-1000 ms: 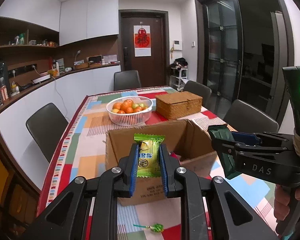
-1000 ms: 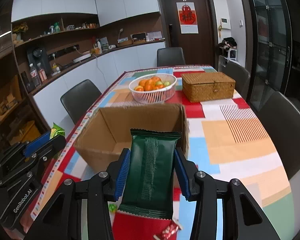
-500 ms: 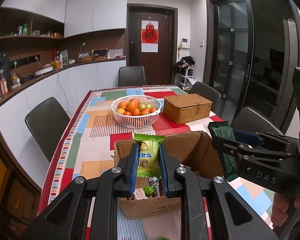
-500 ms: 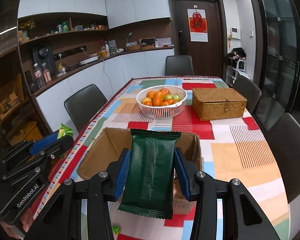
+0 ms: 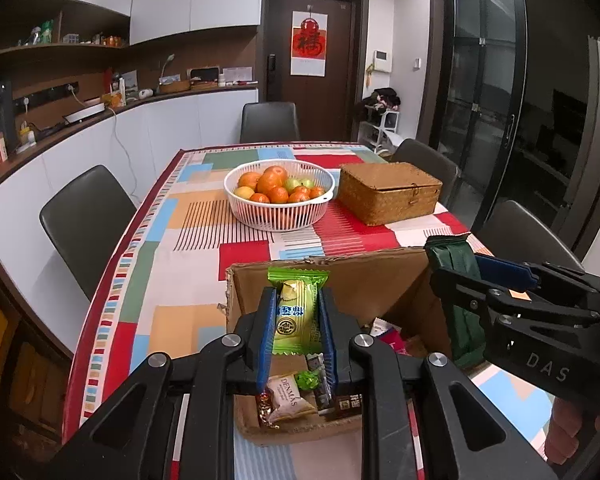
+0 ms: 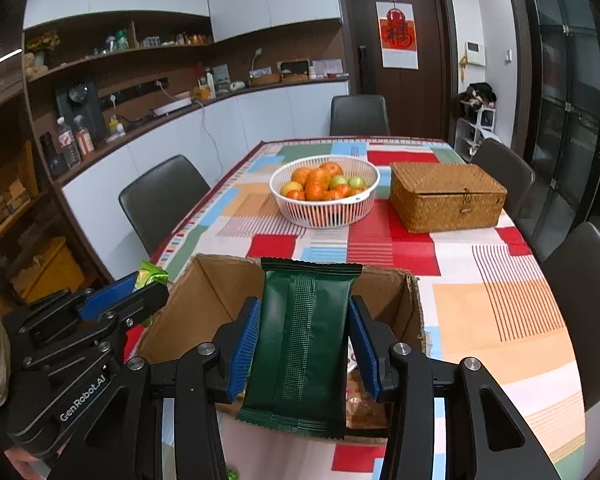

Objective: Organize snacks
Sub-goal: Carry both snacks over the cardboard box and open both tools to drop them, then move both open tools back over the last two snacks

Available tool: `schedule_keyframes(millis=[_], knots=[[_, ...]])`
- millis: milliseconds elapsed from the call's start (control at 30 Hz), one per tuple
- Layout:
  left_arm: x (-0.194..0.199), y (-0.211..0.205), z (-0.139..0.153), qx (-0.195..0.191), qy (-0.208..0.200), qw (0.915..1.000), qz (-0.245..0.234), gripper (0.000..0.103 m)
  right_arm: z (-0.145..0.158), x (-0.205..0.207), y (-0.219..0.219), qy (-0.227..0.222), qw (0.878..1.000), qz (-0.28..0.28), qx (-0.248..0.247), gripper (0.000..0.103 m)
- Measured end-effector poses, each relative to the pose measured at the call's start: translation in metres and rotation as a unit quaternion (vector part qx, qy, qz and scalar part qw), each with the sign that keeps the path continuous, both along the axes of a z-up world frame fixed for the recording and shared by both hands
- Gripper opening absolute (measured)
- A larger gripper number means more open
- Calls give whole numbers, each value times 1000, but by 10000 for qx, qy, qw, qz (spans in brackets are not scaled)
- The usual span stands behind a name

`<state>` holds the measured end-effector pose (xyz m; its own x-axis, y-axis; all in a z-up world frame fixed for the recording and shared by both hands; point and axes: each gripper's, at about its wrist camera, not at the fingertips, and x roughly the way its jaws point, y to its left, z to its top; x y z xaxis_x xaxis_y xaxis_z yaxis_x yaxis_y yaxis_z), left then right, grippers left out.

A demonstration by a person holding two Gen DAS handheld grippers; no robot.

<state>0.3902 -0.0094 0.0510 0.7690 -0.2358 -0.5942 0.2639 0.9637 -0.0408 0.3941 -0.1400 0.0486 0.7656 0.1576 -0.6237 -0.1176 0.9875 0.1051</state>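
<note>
Left wrist view: left gripper [image 5: 296, 330] clamps a green candy packet [image 5: 295, 312] above the cardboard box [image 5: 352, 280], right gripper [image 6: 305, 350] clamps a dark green pouch [image 6: 304, 340].

The cardboard box [image 5: 340, 280] sits on the surface [image 5: 188, 240] at the near edge. Loose snacks [image 5: 292, 396] lie inside it. At 12 o'clock behind the box stands the fruit basket [image 5: 279, 216], with the wicker box [image 5: 388, 194] just beside it at 3 o'clock. Chairs [image 5: 84, 216] ring the surface at 9, 12 and 3 o'clock.
</note>
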Motion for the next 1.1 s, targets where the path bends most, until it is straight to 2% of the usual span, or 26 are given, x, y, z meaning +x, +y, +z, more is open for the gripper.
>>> schedule_keyframes(millis=[67, 100, 133, 333, 467, 733, 933, 1100], knots=[[2, -1, -1, 69, 33, 9999, 85, 53, -4, 5, 0, 48, 10000, -4, -13, 46], [1, 1, -1, 63, -10, 9999, 138, 55, -5, 7, -1, 99, 9999, -11, -33, 53], [-2, 3, -1, 70, -63, 9998, 203, 55, -8, 9, -2, 184, 9998, -57, -49, 59], [-31, 7, 5, 213, -340, 9986, 341, 56, -11, -8, -10, 151, 9996, -245, -22, 59], [-61, 5, 8, 183, -452, 9985, 247, 56, -9, -30, -12, 87, 9997, -210, 48, 59], [-111, 7, 12, -11, -461, 9989, 57, 56, -5, -84, -15, -115, 9996, -158, 222, 59], [-144, 6, 10, -24, -473, 9989, -14, 57, -11, -114, -20, -76, 9995, -164, 256, 59], [-162, 10, -2, -78, -282, 9996, 24, 58, -19, -138, -19, -63, 9996, -228, 125, 59]])
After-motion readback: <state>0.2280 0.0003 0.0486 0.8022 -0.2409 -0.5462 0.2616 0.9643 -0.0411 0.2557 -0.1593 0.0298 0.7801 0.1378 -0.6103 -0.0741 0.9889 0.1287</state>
